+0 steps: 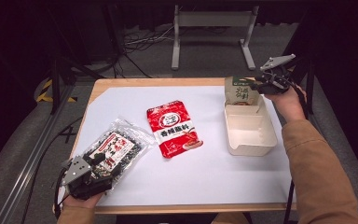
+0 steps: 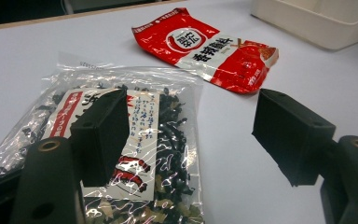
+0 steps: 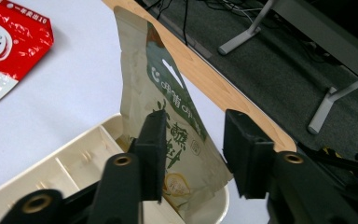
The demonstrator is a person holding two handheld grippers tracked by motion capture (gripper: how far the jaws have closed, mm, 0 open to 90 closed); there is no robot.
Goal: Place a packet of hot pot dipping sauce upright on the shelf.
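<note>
At the near left corner of the table (image 1: 121,93), around seven o'clock, the left gripper (image 1: 103,166) rests with its jaws apart over the clear bag of dried seaweed (image 1: 114,151). In the left gripper view the bag (image 2: 135,154) passes under the left jaw only, and the right jaw stands over bare white table, so nothing is gripped. The bag's long axis runs from the gripper toward one o'clock. A little farther, in the middle of the table, lies the red sauce packet (image 1: 174,129), flat, long axis near twelve o'clock, apart from both grippers but closer to the left one. Farther right, at two o'clock, is the cream tray (image 1: 251,144). At its far end the beige pouch (image 1: 242,91) stands upright, leaning on the tray wall, with the right gripper (image 1: 261,86) at it. In the right gripper view the pouch (image 3: 168,107) rises between the jaws, long axis vertical, its foot inside the tray (image 3: 70,172). The jaws are open, and the right jaw has a clear gap to it, so I judge the pouch is released, not gripped. The high view cannot show this gap; the right gripper view does. I think that the next move should be a straight withdrawal toward three o'clock.
</note>
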